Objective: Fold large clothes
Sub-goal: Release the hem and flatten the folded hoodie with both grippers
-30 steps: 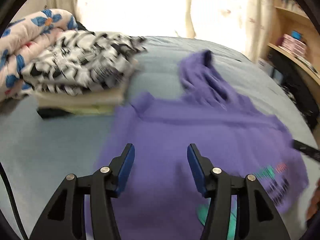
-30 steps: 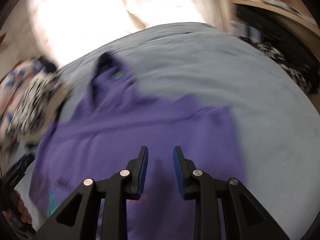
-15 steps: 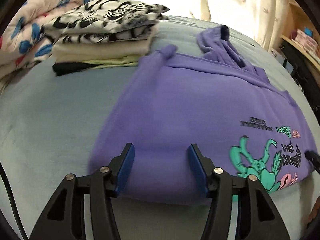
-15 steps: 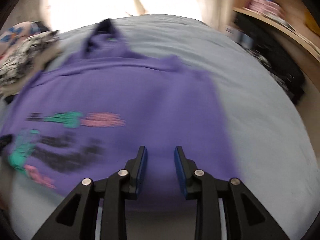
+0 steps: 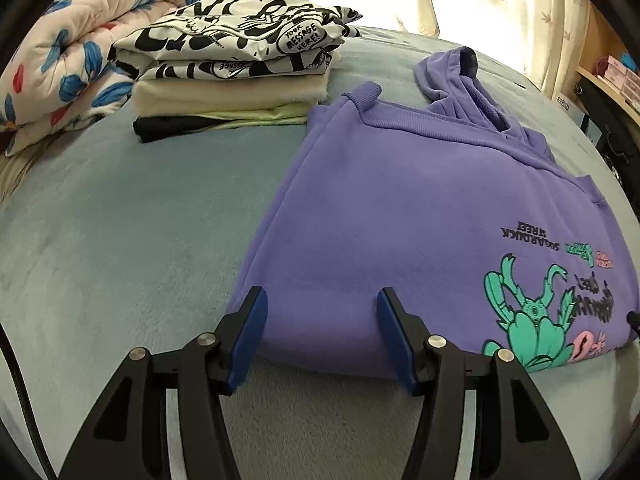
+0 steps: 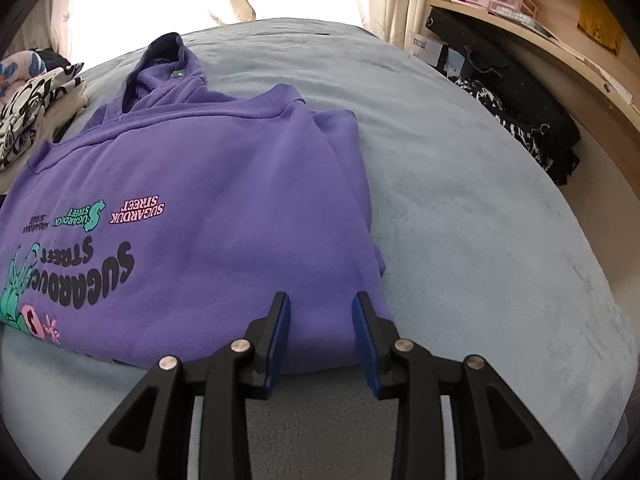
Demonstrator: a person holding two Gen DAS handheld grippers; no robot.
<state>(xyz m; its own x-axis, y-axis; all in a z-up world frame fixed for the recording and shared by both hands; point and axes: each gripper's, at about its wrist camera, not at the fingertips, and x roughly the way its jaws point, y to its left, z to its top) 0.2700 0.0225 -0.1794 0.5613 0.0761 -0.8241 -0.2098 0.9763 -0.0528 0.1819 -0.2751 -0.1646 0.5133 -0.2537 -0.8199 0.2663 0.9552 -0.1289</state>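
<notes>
I have the purple hoodie [image 5: 400, 208] lying folded on the bed [image 5: 120, 240], print side up, hood pointing away, beside the stack of folded clothes [image 5: 236, 76]. My left claw [image 5: 322, 334] stands released at the near-left edge, fabric between its blue pads [image 5: 250, 330] but not pinched. My right claw [image 6: 322, 334] is spreading its jaws at the near-right corner, gripping nothing. Risk: closing on the top layer alone would peel the fold apart. Uneven lifting between both claws would skew the hem and drag the hood out.
</notes>
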